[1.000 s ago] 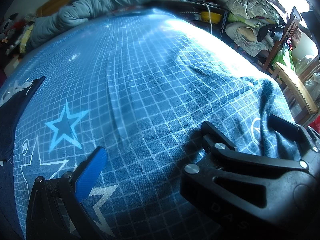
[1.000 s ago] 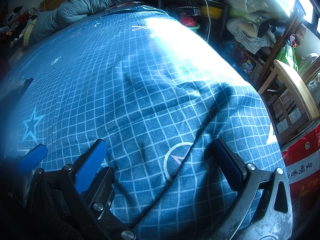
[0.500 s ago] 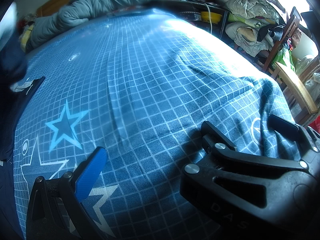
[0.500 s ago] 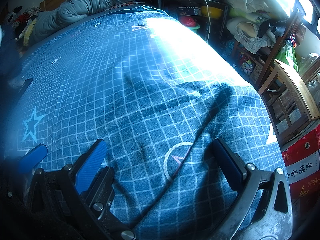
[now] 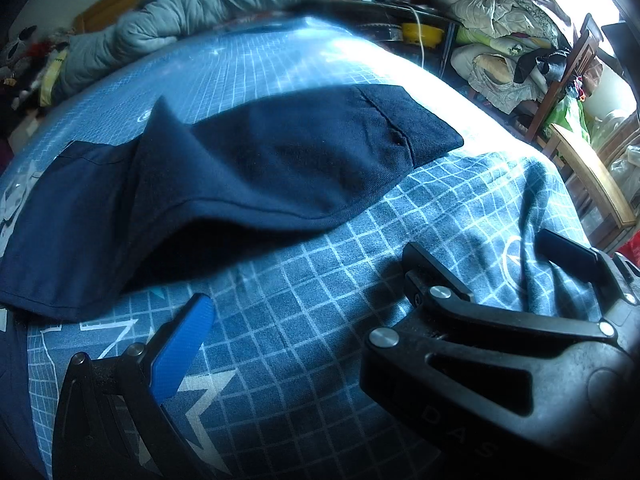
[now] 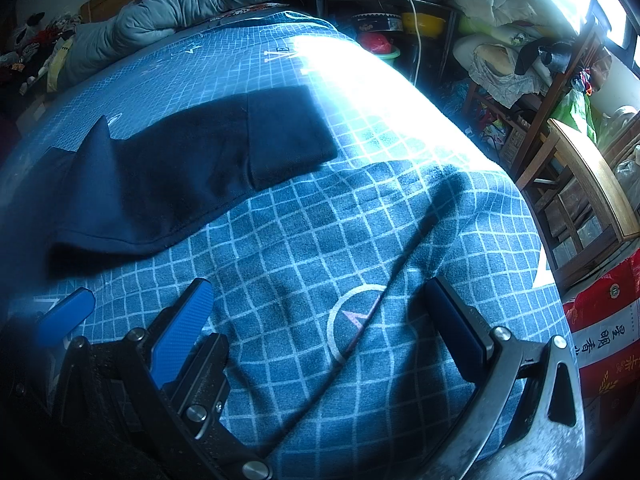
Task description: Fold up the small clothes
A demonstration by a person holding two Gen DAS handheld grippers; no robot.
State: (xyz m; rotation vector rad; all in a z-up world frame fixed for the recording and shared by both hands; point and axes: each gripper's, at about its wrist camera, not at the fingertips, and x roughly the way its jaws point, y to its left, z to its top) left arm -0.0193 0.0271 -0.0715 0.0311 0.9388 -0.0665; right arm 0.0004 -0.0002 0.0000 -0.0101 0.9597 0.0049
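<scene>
A dark navy garment (image 5: 260, 160) lies spread across the blue grid-patterned bed sheet (image 5: 320, 320), with one corner sticking up in a peak. In the right wrist view the garment (image 6: 180, 176) sits left of centre. My left gripper (image 5: 376, 270) rests open on the sheet just short of the garment's near hem. My right gripper (image 6: 318, 292) rests open beside it, only sheet (image 6: 360, 220) between its pads. The right gripper's left finger (image 5: 460, 320) sits between the left gripper's fingers.
A rolled grey duvet (image 5: 180, 28) lies along the far end of the bed. A wooden chair (image 6: 580, 184), piled bedding (image 5: 500, 8) and a red sack (image 6: 600, 340) crowd the floor past the bed's right edge. Bright sunlight falls on the sheet's far right.
The navy garment has come in from the left and now lies on the sheet ahead of both grippers. Neither gripper has moved.
</scene>
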